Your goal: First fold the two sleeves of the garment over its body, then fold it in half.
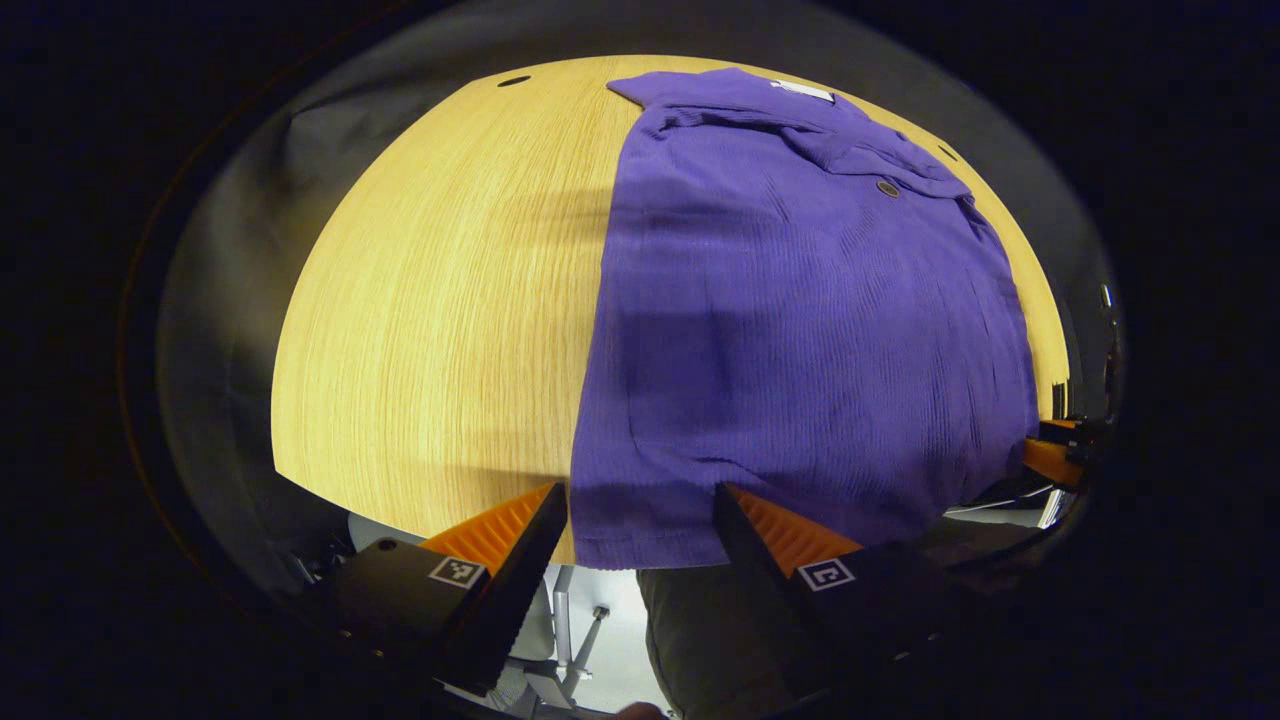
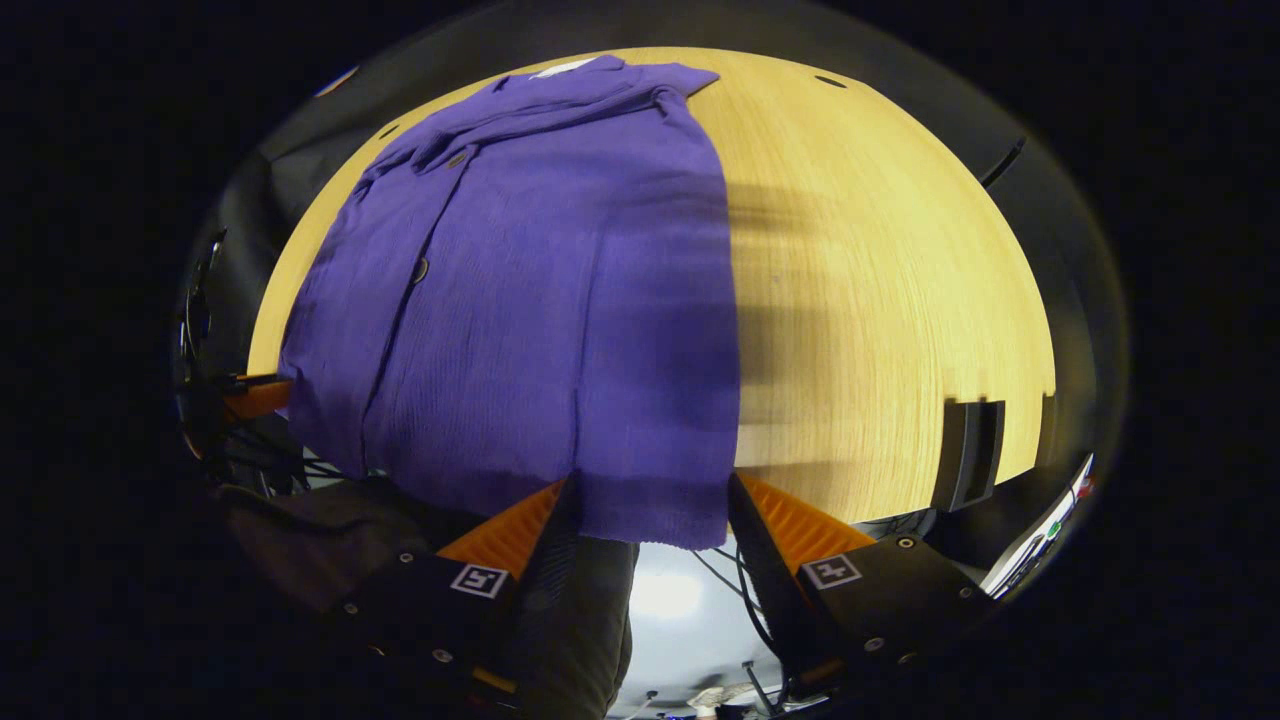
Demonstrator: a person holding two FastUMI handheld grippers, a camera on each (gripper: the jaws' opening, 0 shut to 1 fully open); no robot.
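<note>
- Left gripper [image 1: 640, 500] nearest in the left gripper view: fingers spread wide apart, framing the near hem corner of the purple garment [image 1: 800, 320]; whether the tips touched the cloth could not be told, nothing pinched between them.
- Right gripper [image 2: 650, 495] nearest in the right gripper view: likewise spread wide, either side of the opposite hem corner of the garment [image 2: 520, 300], cloth edge hanging in the gap, no clamping seen.
- Hem draped slightly over the near edge of the wooden table [image 1: 450, 300], both corners hanging past the rim.
- Beyond the hem, garment lay flat and lengthwise on the table, a narrow body with straight side edges, sleeves apparently already folded in over it.
- Button [image 1: 887, 188] visible on the placket toward the far end; another button [image 2: 420, 268] seen midway in the right gripper view.
- Collar and a white label [image 1: 802, 90] at the far end of the garment.
- Bare wood to either side of the cloth, crossed by shadows.
- Dark box-like object [image 2: 968, 452] at the table's near edge in the right gripper view.
</note>
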